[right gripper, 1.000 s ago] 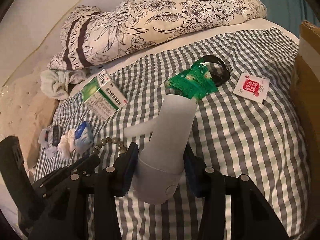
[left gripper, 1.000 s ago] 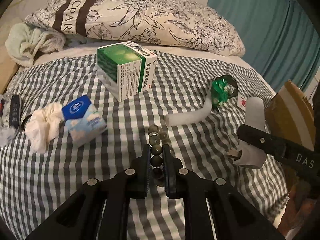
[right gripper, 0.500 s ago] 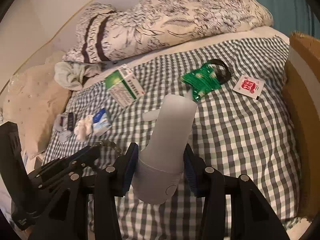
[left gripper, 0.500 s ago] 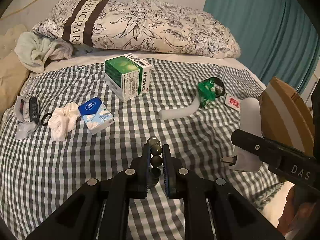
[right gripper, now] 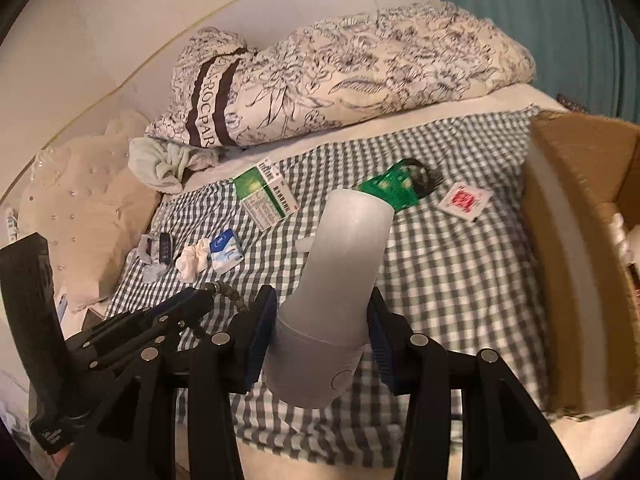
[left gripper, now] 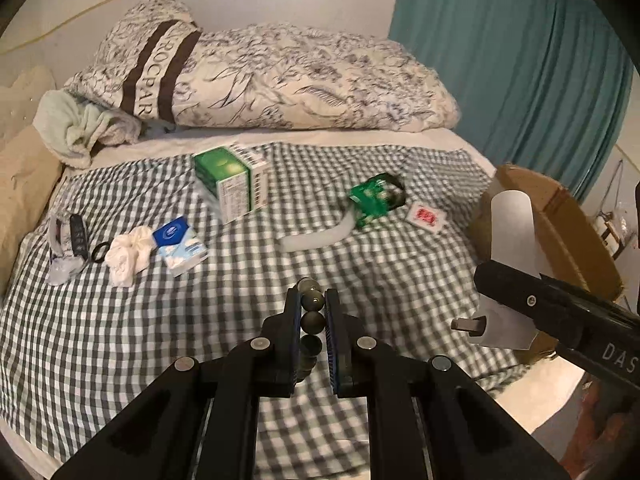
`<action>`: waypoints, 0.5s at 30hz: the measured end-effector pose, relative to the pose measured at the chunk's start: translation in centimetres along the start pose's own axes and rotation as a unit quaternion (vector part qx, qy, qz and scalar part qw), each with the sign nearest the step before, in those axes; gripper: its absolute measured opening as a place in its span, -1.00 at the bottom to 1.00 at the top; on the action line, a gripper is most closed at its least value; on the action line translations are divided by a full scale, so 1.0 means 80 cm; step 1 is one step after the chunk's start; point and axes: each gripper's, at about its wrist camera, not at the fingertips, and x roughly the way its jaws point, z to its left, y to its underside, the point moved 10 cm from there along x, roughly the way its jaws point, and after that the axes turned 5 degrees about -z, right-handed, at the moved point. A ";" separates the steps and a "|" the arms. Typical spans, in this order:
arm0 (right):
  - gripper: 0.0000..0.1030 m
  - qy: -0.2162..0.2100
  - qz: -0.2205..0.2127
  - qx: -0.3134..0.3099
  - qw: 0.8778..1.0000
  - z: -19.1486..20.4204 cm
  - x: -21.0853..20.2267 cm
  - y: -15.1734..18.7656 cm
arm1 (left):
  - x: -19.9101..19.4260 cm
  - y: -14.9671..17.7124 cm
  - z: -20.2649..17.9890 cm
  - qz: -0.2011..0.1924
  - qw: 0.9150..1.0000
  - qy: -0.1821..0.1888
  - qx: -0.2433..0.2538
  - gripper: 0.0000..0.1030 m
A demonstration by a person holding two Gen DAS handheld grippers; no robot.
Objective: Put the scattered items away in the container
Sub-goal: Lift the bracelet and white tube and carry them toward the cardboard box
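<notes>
Left gripper (left gripper: 312,312): clamped on a string of dark beads (left gripper: 312,322); the beads sit between the blue pads, off the bed, a few poking out past the tips.
Right gripper (right gripper: 322,318): closed around a grey plastic cylinder (right gripper: 340,276), held off the bed with its wide end pointing away from the camera.
Cardboard box (right gripper: 576,216): open, at the right edge of the bed; something white shows inside by its right wall.
Checked blanket (left gripper: 120,320): covers the bed and carries the loose things.
Green-and-white carton (left gripper: 232,182): near the far edge of the blanket, left of centre.
Green packet (left gripper: 370,202): toward the far right corner, lying against a black ring.
White tube (left gripper: 320,236): on the blanket, its far end touching the green packet.
Red-and-white sachet (left gripper: 426,216): just right of the green packet, near the box.
Blue tissue pack (left gripper: 180,246): toward the left edge, touching a white scrunchie (left gripper: 128,256).
Black hair tie (left gripper: 100,252): just left of the scrunchie.
Car key (left gripper: 78,234): by the left edge, on a clear wrapper.
Floral pillow (left gripper: 260,76): across the head of the bed, beyond the blanket.
Pale green cloth (left gripper: 80,128): bunched at the pillow's left end.
</notes>
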 end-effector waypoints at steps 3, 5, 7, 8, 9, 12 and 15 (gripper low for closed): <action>-0.13 0.008 -0.011 0.000 1.000 -0.011 -0.024 -0.009 | -0.008 -0.008 -0.023 -0.005 1.000 0.008 0.009 -0.79; -0.13 0.011 -0.019 0.003 1.000 -0.020 -0.041 -0.016 | -0.014 -0.015 -0.041 -0.008 1.000 0.014 0.019 -0.79; -0.13 0.014 -0.027 0.004 1.000 -0.025 -0.054 -0.020 | -0.021 -0.023 -0.061 -0.014 0.999 0.020 0.029 -0.79; -0.13 0.016 -0.031 0.004 0.999 -0.029 -0.063 -0.024 | -0.025 -0.027 -0.071 -0.016 0.999 0.022 0.033 -0.79; -0.13 0.019 -0.036 0.007 0.999 -0.034 -0.070 -0.028 | -0.029 -0.032 -0.082 -0.019 0.999 0.026 0.038 -0.79; -0.13 0.023 -0.053 0.019 0.998 -0.052 -0.096 -0.042 | -0.041 -0.047 -0.113 -0.030 0.997 0.038 0.056 -0.79; -0.13 0.033 -0.072 0.030 0.996 -0.073 -0.122 -0.059 | -0.050 -0.068 -0.157 -0.042 0.995 0.055 0.078 -0.79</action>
